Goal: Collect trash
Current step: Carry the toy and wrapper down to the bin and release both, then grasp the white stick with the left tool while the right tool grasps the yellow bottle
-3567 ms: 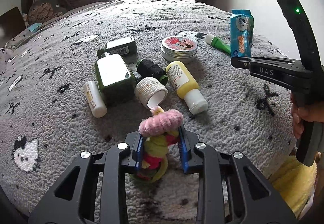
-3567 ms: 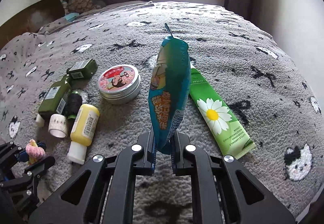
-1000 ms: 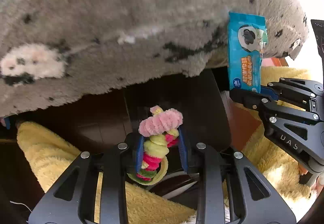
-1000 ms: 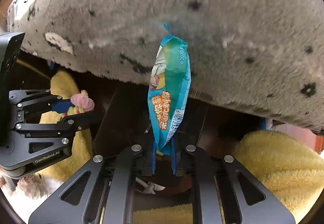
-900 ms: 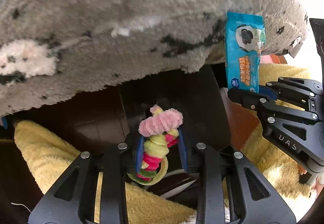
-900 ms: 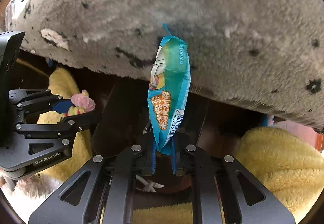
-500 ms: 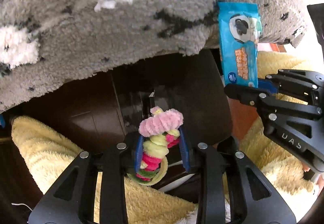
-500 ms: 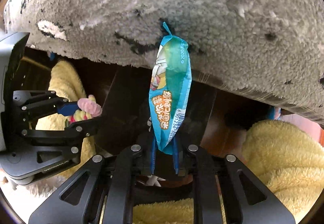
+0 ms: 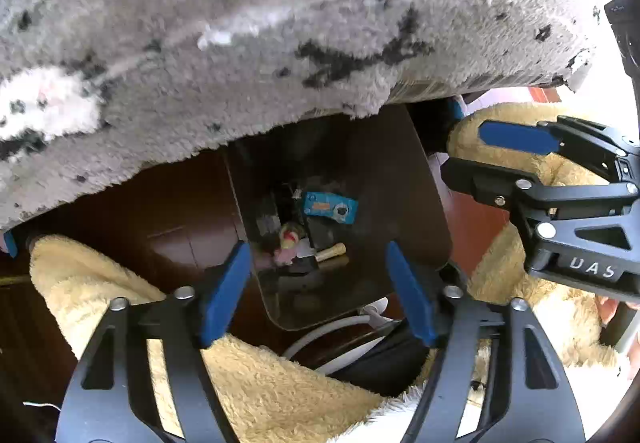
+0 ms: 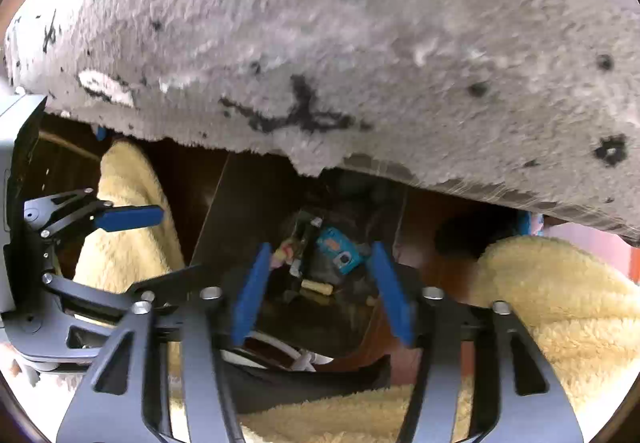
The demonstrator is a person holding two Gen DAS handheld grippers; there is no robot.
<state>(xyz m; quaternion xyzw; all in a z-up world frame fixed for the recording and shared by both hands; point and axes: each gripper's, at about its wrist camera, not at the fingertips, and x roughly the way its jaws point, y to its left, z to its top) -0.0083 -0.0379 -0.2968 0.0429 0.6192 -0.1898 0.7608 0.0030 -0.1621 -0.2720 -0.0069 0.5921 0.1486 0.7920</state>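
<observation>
Now 2 trash pcs [image 9: 329,207] in bin [image 9: 400,179]

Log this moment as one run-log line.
left gripper: opening, nothing between | right gripper: opening, nothing between | blue wrapper: in bin | pink toy: in bin

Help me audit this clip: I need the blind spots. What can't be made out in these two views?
- Bin floor: both views, dark; other contents unclear.
- Blue wrapper print: too small.
- Pink toy: tiny, partly hidden among trash.
- Bed top: blanket overhang hides it.
</observation>
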